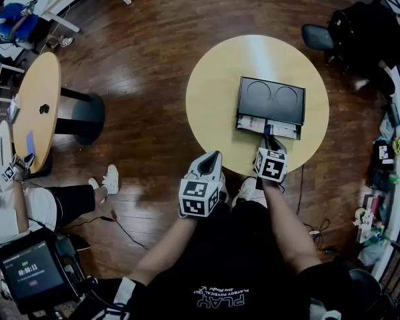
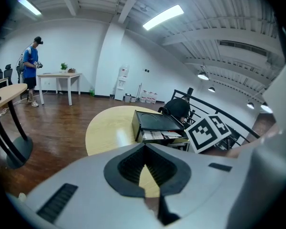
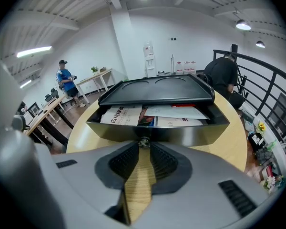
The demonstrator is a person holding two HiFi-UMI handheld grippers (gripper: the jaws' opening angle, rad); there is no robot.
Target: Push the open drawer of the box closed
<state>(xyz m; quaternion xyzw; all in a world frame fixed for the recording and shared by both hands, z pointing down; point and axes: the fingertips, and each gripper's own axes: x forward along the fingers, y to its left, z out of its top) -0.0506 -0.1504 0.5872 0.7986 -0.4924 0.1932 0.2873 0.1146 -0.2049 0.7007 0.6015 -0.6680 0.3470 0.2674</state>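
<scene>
Loose papers [image 3: 133, 114] fill the box [image 3: 157, 92]'s open drawer [image 3: 190, 135].

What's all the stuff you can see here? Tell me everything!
round table: one, yellow, on the brown floor
box: one, black, on the round table
drawer: one, black, open, sticking out of the box
papers: several, mostly white, inside the drawer
knob: one, silvery, on the drawer's front
long table: one, wooden, at left
screen: one, dark, bottom left
person in blue: one, standing far off
person in black: one, beyond the box
person in white shoes: one, sitting at left
left gripper: one, grey, jaws together, short of the round table
right gripper: one, grey, jaws slightly apart, tips at the knob
</scene>
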